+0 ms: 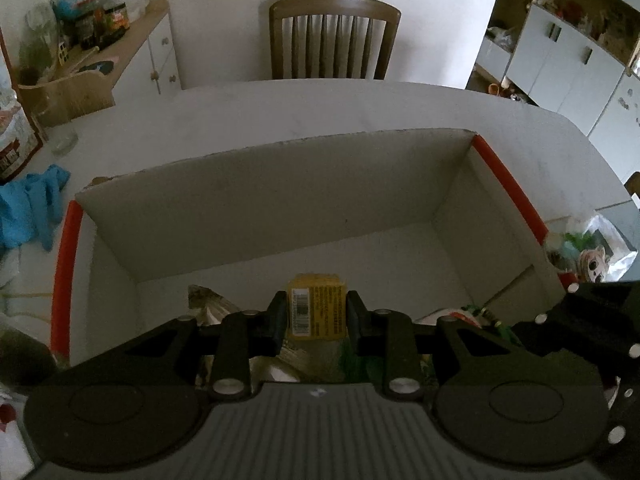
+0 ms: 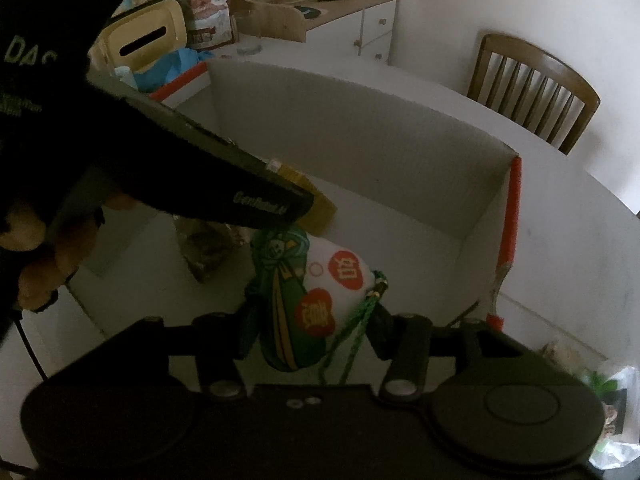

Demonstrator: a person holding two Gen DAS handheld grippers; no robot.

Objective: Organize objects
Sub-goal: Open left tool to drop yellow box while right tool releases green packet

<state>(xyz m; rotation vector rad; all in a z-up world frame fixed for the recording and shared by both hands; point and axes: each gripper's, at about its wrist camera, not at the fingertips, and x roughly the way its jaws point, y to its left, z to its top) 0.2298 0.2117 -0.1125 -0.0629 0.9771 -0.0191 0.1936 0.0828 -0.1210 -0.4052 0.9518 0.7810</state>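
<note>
A white cardboard box (image 1: pixel 280 200) with orange-red edges stands on the white table; it also shows in the right wrist view (image 2: pixel 360 136). My left gripper (image 1: pixel 318 314) is shut on a small yellow box (image 1: pixel 318 306) with a barcode, held inside the cardboard box; the yellow box shows partly in the right wrist view (image 2: pixel 320 208) under the left gripper. My right gripper (image 2: pixel 312 328) has its fingers around a white and green pouch (image 2: pixel 320 280) with red badges and a green cord, inside the box. A crinkly packet (image 2: pixel 208 248) lies on the box floor.
A wooden chair (image 1: pixel 334 36) stands beyond the table. A blue cloth (image 1: pixel 32 208) and a printed bag (image 1: pixel 16 136) lie left of the box. A white cabinet (image 1: pixel 132 44) carries jars. A plastic bag with a doll face (image 1: pixel 592 260) sits right of the box.
</note>
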